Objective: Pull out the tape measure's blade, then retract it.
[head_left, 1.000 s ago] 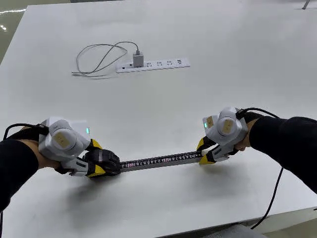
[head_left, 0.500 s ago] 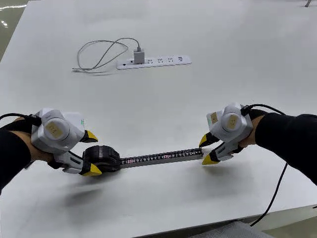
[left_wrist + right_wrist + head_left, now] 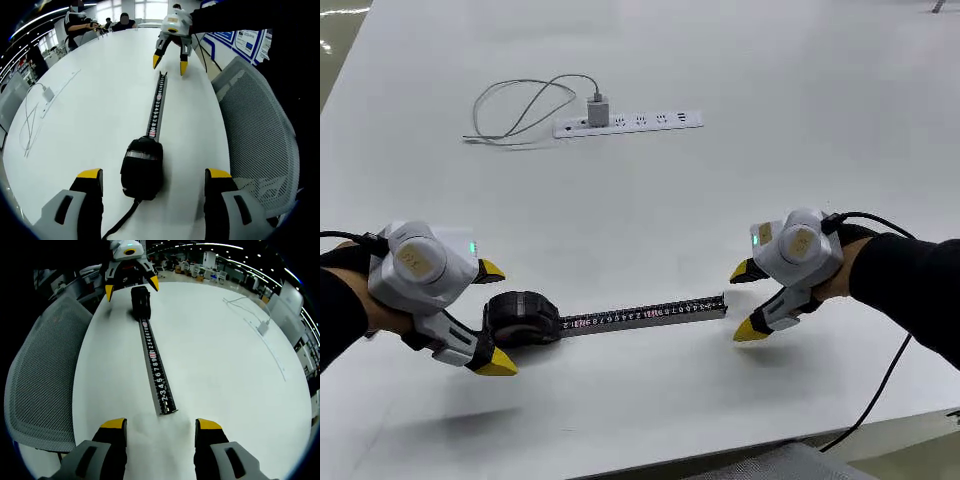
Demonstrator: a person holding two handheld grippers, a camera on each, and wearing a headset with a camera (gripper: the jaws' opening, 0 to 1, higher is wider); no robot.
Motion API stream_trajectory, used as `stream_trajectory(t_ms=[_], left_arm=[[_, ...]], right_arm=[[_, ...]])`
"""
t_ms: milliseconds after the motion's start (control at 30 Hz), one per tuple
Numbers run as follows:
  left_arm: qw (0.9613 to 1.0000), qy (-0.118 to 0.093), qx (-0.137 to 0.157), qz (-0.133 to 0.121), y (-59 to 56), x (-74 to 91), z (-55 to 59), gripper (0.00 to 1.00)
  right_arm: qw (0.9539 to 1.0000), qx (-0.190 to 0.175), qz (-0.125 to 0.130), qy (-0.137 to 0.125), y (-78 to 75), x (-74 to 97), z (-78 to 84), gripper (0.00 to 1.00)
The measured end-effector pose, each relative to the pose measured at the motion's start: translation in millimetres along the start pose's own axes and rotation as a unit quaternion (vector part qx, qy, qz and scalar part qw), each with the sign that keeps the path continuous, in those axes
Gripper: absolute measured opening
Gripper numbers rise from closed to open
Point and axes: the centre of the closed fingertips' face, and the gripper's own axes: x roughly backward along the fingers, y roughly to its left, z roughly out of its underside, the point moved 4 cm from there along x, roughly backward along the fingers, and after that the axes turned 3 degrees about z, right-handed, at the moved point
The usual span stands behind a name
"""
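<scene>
1. A broad white desk [image 3: 770,120] with a rounded edge takes up the middle of the room, its matte top evenly lit.
2. A grey mesh chair [image 3: 255,125] stands against the desk's near edge.
3. Off the desk's far-left corner, glossy greenish floor [image 3: 332,60] catches glare.
4. Past the desk's far end, people [image 3: 75,25] gather before bright windows [image 3: 145,9].
5. Blue-and-white posters [image 3: 240,40] hang on the wall beside the desk.
6. Long ceiling light strips [image 3: 235,250] run above the desk.
</scene>
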Motion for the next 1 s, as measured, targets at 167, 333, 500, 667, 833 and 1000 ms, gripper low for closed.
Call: stream_trajectory(t_ms=[167,333,500,667,833,1000], left_arm=[[0.9993,-0.013,0.032,-0.016,3.8,1.6,0.3,0.91],[0.9980,-0.024,0.050,-0.029,5.5,3.8,0.0,0.99],[0.9946,-0.043,0.080,-0.049,7.0,8.1,2.3,0.99],[0.9842,-0.079,0.132,-0.088,13.9,17.8,7.2,0.99],[0.9775,-0.095,0.158,-0.102,11.9,24.9,21.3,0.99],[0.9677,-0.099,0.199,-0.119,9.3,32.1,37.0,0.99]], right_arm=[[0.9995,-0.021,0.011,-0.020,0.2,3.8,-3.4,0.63],[0.9989,-0.033,0.017,-0.030,4.3,8.8,-7.6,0.69],[0.9975,-0.041,0.032,-0.048,6.8,14.2,-8.9,0.75],[0.9936,-0.074,0.052,-0.067,1.2,18.7,-2.4,0.82],[0.9876,-0.113,0.060,-0.091,3.5,25.2,0.7,0.91],[0.9834,-0.126,0.086,-0.098,5.3,33.3,5.7,0.93]])
